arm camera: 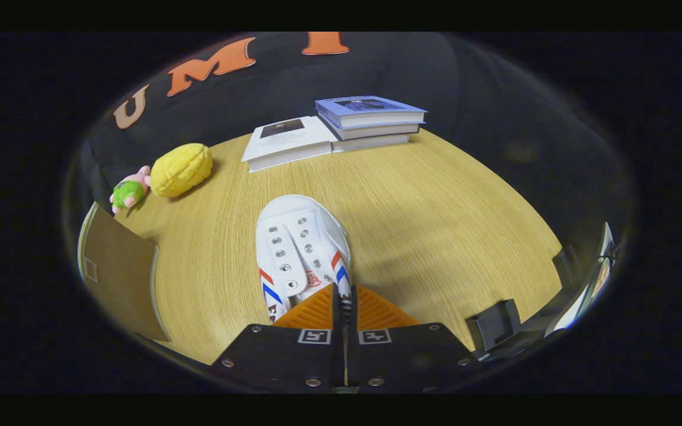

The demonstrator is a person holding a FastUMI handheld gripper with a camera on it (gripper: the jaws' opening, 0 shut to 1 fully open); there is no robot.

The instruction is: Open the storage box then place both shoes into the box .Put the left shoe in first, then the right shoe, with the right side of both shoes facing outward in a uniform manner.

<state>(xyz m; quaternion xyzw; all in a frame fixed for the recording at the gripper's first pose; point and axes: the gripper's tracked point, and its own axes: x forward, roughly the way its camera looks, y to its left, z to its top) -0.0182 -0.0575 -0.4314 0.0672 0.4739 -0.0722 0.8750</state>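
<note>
A white canvas shoe [301, 245] with red and blue side stripes points its toe away from me over the wooden table [436, 225]. My gripper [344, 296] is shut on the shoe, its two fingers pinched tight on the thin heel-side edge of the opening. The heel end is hidden behind the fingers. To the left lies a brown cardboard piece [119, 272], part of the storage box, with a pale rim along its edge.
A yellow plush corn [181, 170] and a small pink and green toy [129, 190] lie at the far left. Several books [341, 127] sit at the table's far edge. A dark stand holding a flat device [584, 284] is at the right.
</note>
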